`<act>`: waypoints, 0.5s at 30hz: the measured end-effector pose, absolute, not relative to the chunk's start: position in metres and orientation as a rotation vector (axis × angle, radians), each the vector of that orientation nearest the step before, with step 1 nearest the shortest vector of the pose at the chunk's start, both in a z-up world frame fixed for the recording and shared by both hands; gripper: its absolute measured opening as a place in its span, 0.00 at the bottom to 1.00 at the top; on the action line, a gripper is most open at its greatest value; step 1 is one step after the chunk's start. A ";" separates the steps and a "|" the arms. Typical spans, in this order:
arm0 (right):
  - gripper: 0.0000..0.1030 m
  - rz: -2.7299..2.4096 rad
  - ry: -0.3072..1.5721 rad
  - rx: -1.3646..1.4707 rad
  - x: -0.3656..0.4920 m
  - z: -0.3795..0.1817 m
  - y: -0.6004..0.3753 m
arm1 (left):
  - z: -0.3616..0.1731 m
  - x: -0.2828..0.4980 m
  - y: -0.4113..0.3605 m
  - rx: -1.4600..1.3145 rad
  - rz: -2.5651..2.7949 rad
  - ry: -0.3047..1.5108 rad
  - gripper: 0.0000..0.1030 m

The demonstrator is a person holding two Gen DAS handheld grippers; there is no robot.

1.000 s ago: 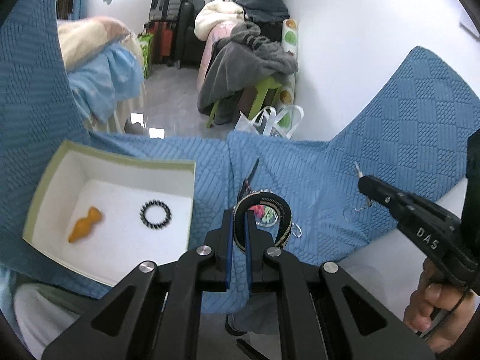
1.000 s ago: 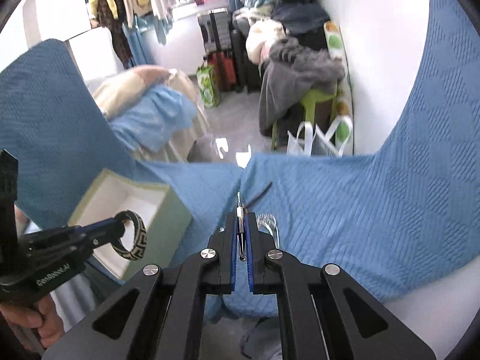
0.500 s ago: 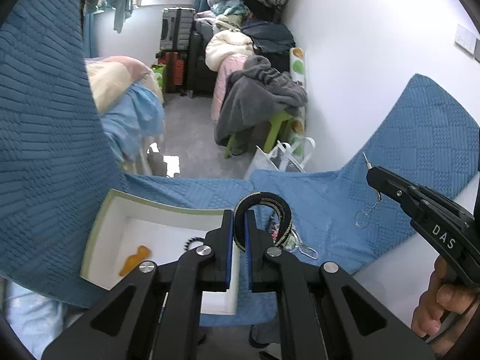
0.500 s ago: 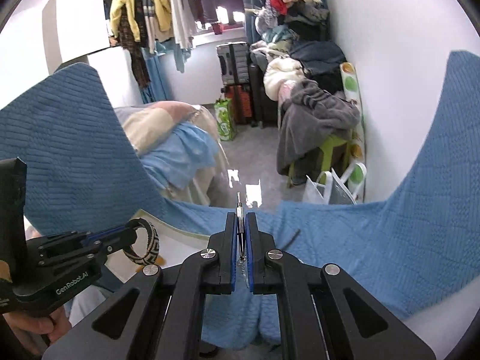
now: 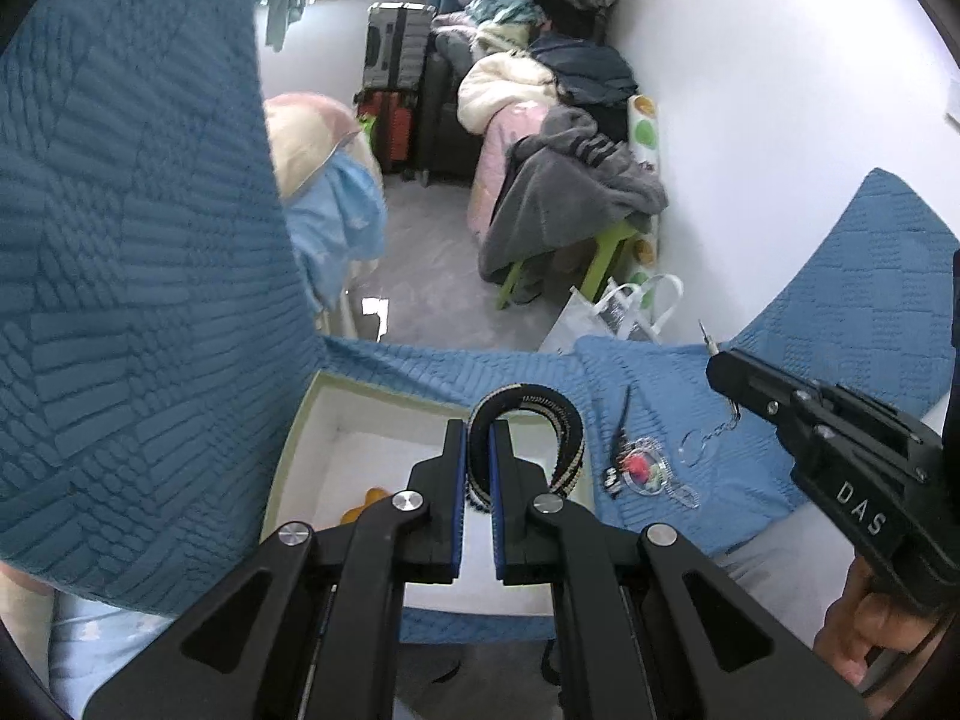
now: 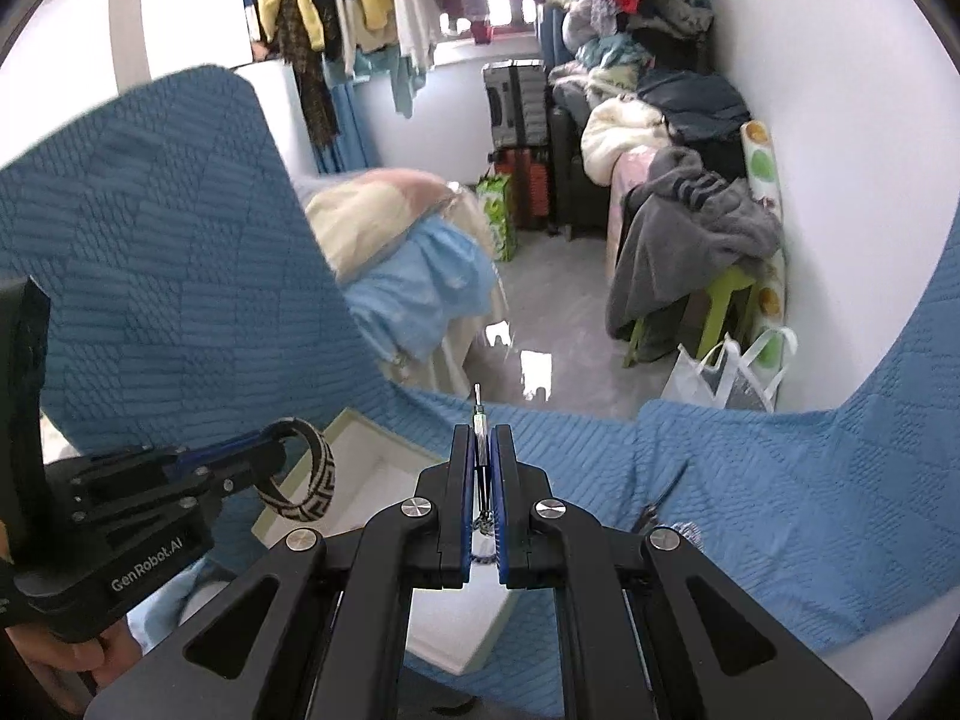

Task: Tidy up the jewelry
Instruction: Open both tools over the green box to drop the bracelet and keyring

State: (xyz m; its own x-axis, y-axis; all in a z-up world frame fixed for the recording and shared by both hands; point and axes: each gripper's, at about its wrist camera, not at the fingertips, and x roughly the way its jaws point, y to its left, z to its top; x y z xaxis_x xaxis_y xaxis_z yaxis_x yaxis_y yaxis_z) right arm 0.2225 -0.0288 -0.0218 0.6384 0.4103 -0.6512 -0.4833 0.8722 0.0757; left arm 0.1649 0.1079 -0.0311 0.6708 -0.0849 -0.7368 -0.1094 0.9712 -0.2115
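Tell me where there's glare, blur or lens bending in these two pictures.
Left wrist view: fisheye bends the blue blanket into a curve; glare patch on the floor; corners black. Right wrist view: window blown out, floor reflection bright, bedding pile slightly blurred; bracelet stays sharp.

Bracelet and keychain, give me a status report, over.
Left gripper shut on woven bracelet, above white box. Right gripper shut on keychain. Nothing blocking the box.
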 end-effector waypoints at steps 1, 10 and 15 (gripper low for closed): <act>0.04 0.512 0.727 -0.109 0.224 -0.027 -0.025 | -0.036 0.166 0.111 -0.251 0.015 0.847 0.06; 0.04 0.477 0.883 -0.150 0.243 -0.096 -0.002 | -0.101 0.188 0.133 -0.278 0.022 0.978 0.06; 0.04 0.473 0.967 -0.171 0.247 -0.132 0.004 | -0.131 0.193 0.134 -0.282 0.020 1.043 0.06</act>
State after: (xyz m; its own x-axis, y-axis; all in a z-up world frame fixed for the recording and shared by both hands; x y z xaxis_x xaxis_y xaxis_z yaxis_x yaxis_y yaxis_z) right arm 0.2472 0.0037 -0.1316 0.4756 0.3103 -0.8231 -0.4596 0.8855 0.0682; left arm 0.1932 0.1340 -0.1310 0.5068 -0.1166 -0.8542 -0.1498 0.9638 -0.2205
